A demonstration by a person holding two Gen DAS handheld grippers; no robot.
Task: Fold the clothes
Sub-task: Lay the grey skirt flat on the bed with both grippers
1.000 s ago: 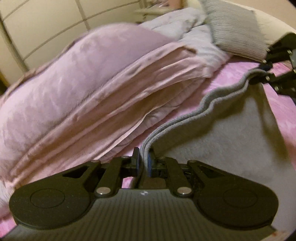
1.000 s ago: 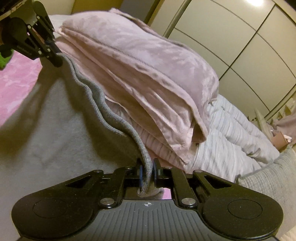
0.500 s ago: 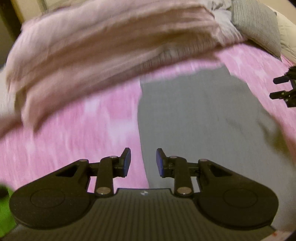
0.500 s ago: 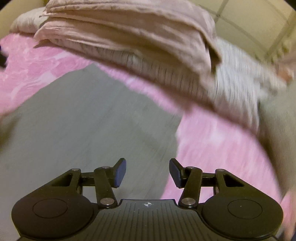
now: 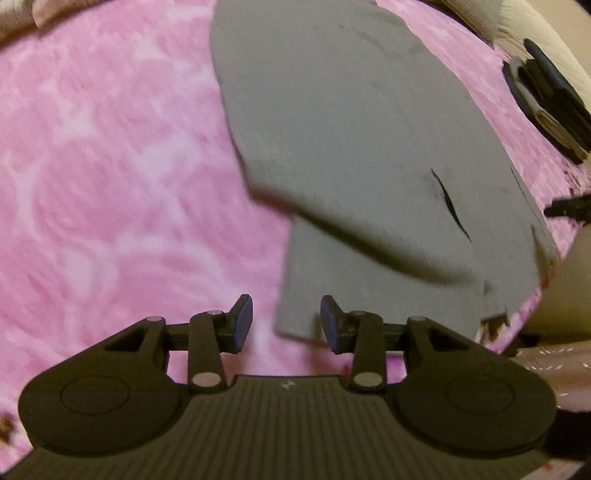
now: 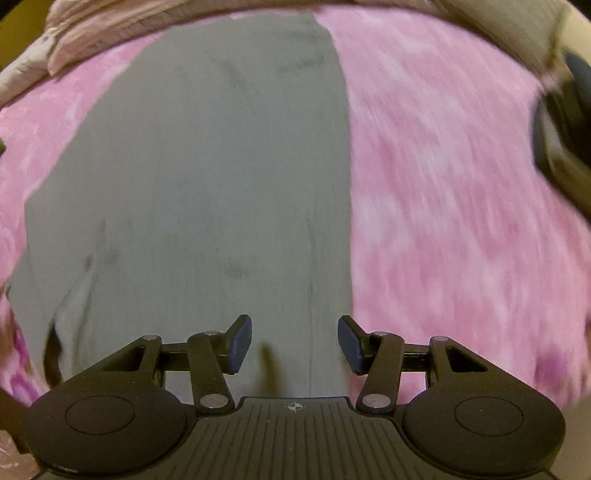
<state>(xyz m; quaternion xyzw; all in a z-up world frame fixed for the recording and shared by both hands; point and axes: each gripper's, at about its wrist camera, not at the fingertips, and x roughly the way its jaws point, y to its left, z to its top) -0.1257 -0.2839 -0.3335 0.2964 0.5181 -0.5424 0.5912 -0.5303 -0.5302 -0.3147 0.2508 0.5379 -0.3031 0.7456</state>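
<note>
A grey garment (image 5: pixel 354 140) lies folded and flat on the pink bedspread (image 5: pixel 110 184). In the left wrist view its top layer overlaps a lower layer whose near corner sits between the fingers. My left gripper (image 5: pixel 287 324) is open above that corner, holding nothing. In the right wrist view the grey garment (image 6: pixel 207 177) stretches away from the camera, its right edge running straight. My right gripper (image 6: pixel 294 344) is open over the garment's near end, empty. The tip of the right gripper (image 5: pixel 565 206) shows at the right edge of the left wrist view.
A pile of pale pink bedding (image 6: pixel 122 26) lies along the far side of the bed. A dark object (image 5: pixel 546 96) rests on the bedspread at the far right, also seen blurred as a dark shape (image 6: pixel 561 136) in the right wrist view. The bed edge (image 5: pixel 517 328) drops off near right.
Both grippers let go of the garment's ribbed edge, opened, and pulled back toward its near end. The garment now lies flat on the bedspread.
</note>
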